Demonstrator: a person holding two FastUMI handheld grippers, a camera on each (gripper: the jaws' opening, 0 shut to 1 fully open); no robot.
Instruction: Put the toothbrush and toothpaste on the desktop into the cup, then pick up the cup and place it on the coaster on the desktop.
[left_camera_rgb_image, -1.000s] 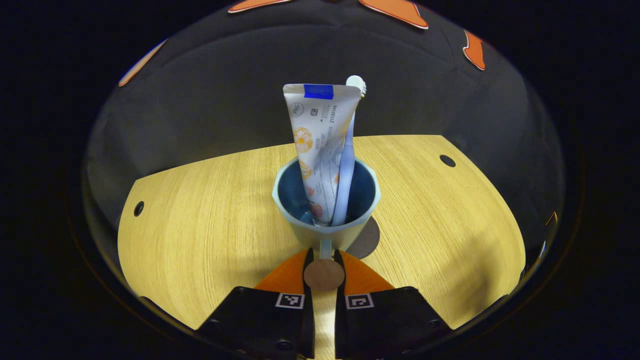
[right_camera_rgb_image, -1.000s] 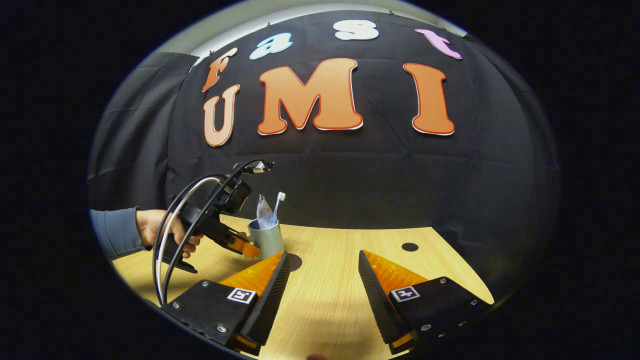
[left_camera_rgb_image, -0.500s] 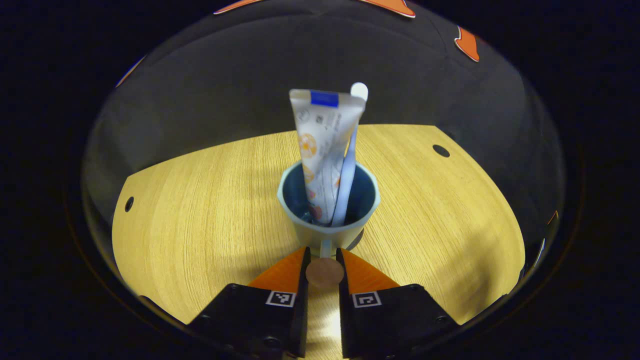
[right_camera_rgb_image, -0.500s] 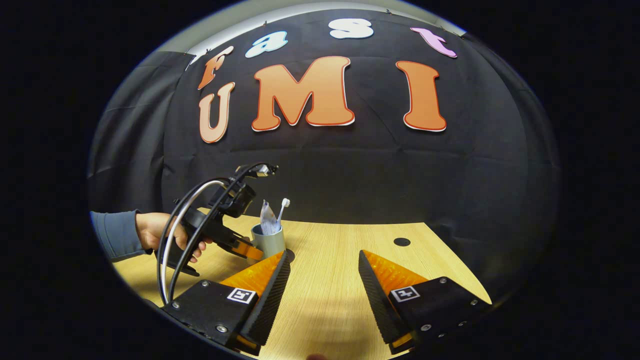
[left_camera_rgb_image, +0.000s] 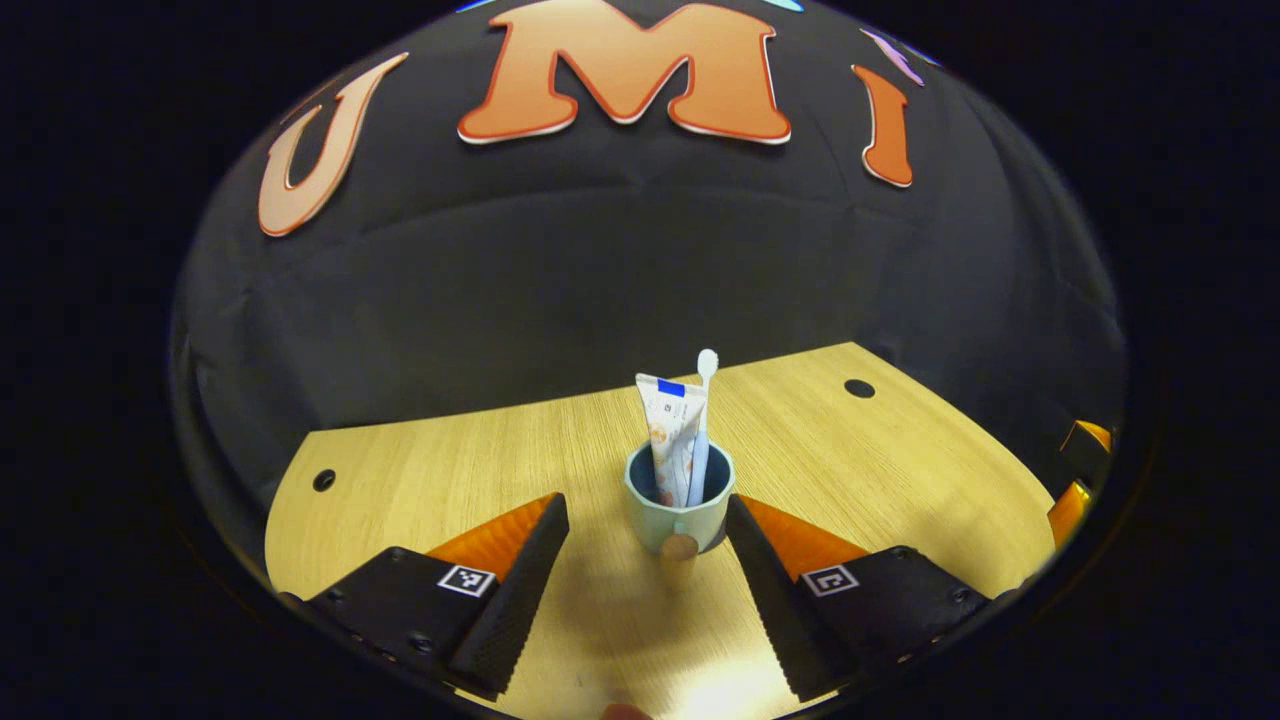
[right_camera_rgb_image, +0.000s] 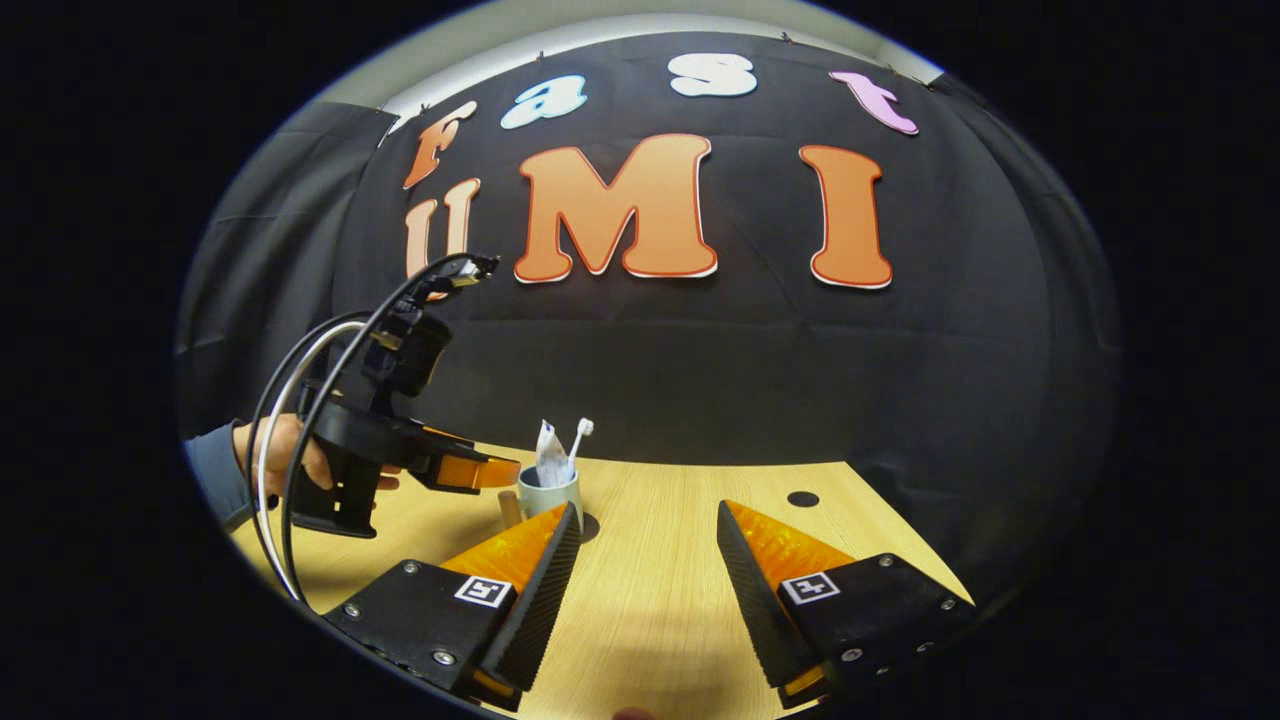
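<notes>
Two items: the toothbrush (left_camera_rgb_image: 703, 420) and toothpaste (left_camera_rgb_image: 672, 440) stand upright inside the cup (left_camera_rgb_image: 679, 503), leaning together against its far wall.
Cup: it sits on the bench (left_camera_rgb_image: 900, 470) with its handle (left_camera_rgb_image: 679, 545) turned toward your left claw; in the right gripper view a dark sliver of coaster (right_camera_rgb_image: 588, 524) peeks out at the cup's base, so I judge it is seated on it.
What changed: a moment ago your left claw (left_camera_rgb_image: 648, 520) was clenched on the cup's handle; now its fingers are spread wide, one to each side of the cup and clear of it, and you have drawn back and up from it.
Left claw: released, holding nothing; the right gripper view shows it hovering just beside the cup rim, your hand (right_camera_rgb_image: 290, 455) behind it.
Right claw (right_camera_rgb_image: 648, 530): released as well, fingers apart over bare bench, unchanged from before.
Meaning: the placing looks done; all that remains, by my reading, is to pull your left claw fully away without brushing the handle.
</notes>
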